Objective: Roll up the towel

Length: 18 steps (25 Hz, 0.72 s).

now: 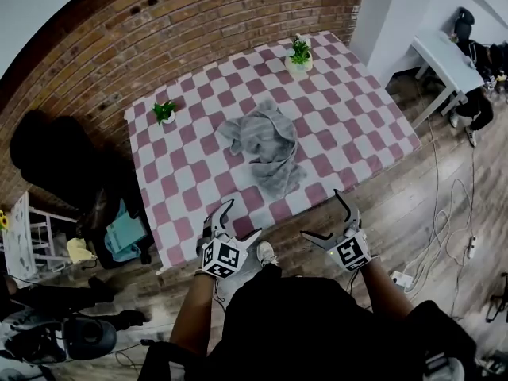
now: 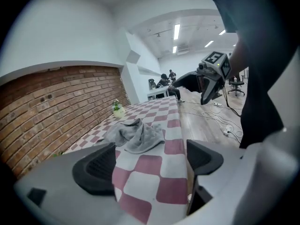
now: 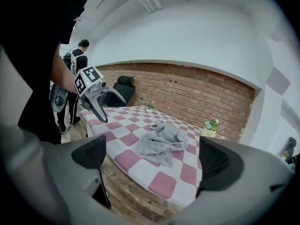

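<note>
Item: one grey towel (image 1: 266, 145), crumpled mid-counter (image 1: 357, 109), beyond my left hand-held gripper (image 1: 242, 218) and right hand-held gripper (image 1: 321, 214), both with jaws apart and empty; I judge it soft, light, limp, best pinched at its near edge.

Both forearms (image 1: 190, 316) reach up from the bottom edge. Left gripper (image 1: 240, 219) sits lower centre-left, jaws spread, gripping nothing. Right gripper (image 1: 323, 215) sits level beside it, centre-right, jaws wide too.
</note>
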Each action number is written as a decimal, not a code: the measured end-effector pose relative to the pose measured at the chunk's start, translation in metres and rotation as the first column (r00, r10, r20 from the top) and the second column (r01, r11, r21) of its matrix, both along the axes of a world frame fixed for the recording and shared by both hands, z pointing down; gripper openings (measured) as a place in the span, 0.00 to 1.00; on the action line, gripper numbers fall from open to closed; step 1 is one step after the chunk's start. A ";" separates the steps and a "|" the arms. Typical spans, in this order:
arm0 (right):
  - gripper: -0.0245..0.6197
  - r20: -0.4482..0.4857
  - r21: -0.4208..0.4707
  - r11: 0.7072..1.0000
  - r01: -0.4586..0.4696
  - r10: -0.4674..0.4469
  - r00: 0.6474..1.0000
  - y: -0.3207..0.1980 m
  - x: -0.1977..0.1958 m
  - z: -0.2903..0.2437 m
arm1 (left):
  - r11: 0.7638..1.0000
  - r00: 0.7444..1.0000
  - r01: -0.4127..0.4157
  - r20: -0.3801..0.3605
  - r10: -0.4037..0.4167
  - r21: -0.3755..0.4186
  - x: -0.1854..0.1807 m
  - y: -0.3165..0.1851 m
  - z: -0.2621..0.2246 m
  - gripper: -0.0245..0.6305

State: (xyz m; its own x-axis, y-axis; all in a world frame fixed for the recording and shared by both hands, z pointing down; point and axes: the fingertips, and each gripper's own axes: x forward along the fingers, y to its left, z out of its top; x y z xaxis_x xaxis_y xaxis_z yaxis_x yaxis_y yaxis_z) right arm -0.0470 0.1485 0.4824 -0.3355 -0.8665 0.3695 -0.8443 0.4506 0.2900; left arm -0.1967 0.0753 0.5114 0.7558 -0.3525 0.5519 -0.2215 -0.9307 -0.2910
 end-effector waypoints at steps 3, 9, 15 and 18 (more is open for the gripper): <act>0.95 -0.014 -0.023 1.000 0.009 -0.010 1.000 -0.019 0.001 0.009 | 0.999 0.998 -0.049 0.046 0.049 -0.004 0.001 -0.015 0.012 0.74; 0.95 -0.042 -0.060 0.998 0.022 -0.025 0.999 -0.048 -0.001 0.024 | 0.984 0.976 -0.166 0.156 0.154 0.069 0.010 -0.053 0.033 0.71; 0.95 -0.055 -0.090 0.996 -0.001 -0.004 0.998 -0.067 0.008 0.033 | 0.941 0.915 -0.312 0.310 0.260 0.133 0.026 -0.086 0.054 0.62; 0.95 -0.037 -0.083 0.996 0.023 -0.026 0.999 -0.077 0.008 0.033 | 0.909 0.863 -0.386 0.410 0.297 0.155 0.033 -0.102 0.069 0.59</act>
State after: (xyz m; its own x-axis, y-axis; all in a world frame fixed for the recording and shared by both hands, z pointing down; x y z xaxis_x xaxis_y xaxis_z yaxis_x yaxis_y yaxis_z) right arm -0.0388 0.0712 0.5153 -0.3407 -0.8242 0.4523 -0.8220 0.4946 0.2822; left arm -0.1634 -0.0267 0.5808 0.6075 -0.2575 0.7514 0.2635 -0.8271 -0.4964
